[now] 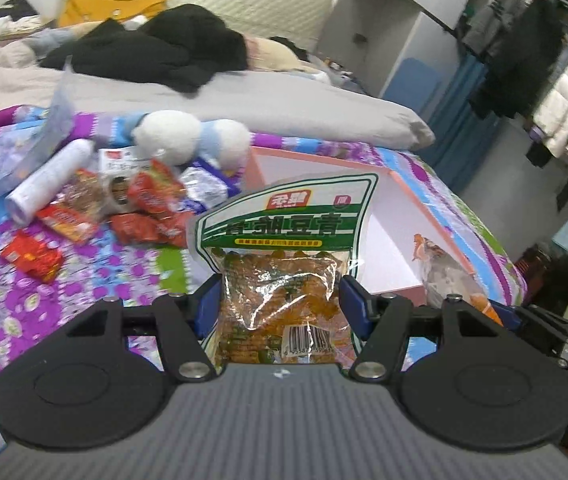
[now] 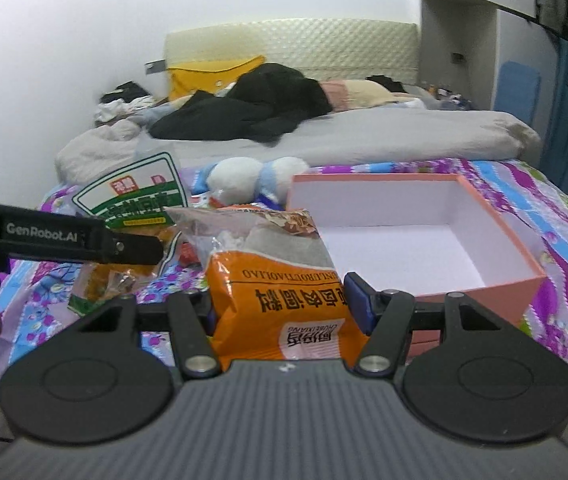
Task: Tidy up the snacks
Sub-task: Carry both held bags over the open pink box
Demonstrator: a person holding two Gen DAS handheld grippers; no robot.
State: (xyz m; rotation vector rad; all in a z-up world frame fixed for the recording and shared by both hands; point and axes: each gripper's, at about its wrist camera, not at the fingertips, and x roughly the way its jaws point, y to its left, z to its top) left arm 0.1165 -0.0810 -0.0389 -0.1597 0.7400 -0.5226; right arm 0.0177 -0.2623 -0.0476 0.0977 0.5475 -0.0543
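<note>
Two snack bags held above a patterned bedspread (image 1: 84,300), each in one gripper; the left gripper (image 1: 280,300) is clamped across the lower half of a green-and-white bag (image 1: 284,248) of amber-coloured snacks, its blue pads pressing the clear film from both sides, while the right gripper (image 2: 284,300) is closed on an orange bag (image 2: 280,296) in the same manner. Both bags stand upright in the jaws, near and just left of an open pink box (image 2: 515,240) with a white interior — the likely destination; the box appears empty in the right wrist view. Both packages look light and soft; the film is thin, glossy and probably slippery, and it creases under the pads, so a hold across the filled middle seems safer than one on the flat sealed top, which would flop. The contents may crush under a hard squeeze. Further loose packets (image 1: 144,200) — mostly red wrappers — lie in a heap far left on the bedspread, beside a white tube (image 1: 48,180) and a plush toy (image 1: 188,136).
</note>
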